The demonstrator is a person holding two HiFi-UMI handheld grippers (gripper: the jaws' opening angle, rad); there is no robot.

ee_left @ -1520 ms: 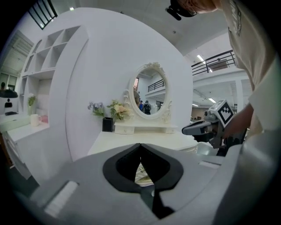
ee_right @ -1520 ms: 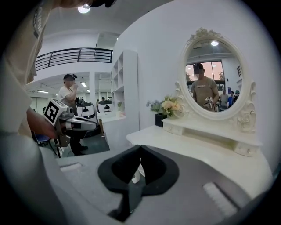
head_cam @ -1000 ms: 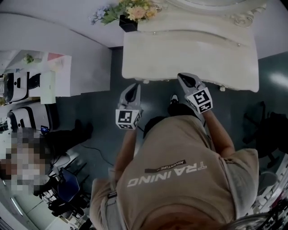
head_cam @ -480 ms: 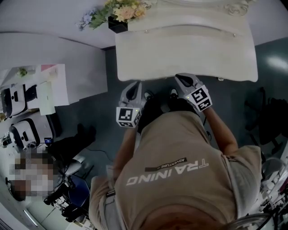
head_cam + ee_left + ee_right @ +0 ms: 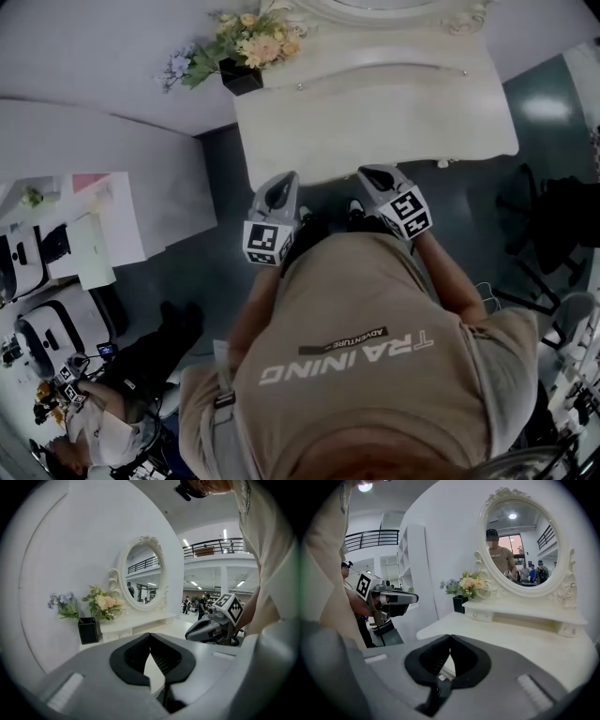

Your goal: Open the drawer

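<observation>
Hovering at dressing table (image 5: 375, 117) front edge

The drawer (image 5: 482, 616) is small and cream, with one round knob (image 5: 474, 615). It is shut flush in the left end of the raised shelf (image 5: 525, 612), just left of centre in the right gripper view. In the head view it lies at top centre, and a second drawer (image 5: 466, 72) lies at upper right.
</observation>
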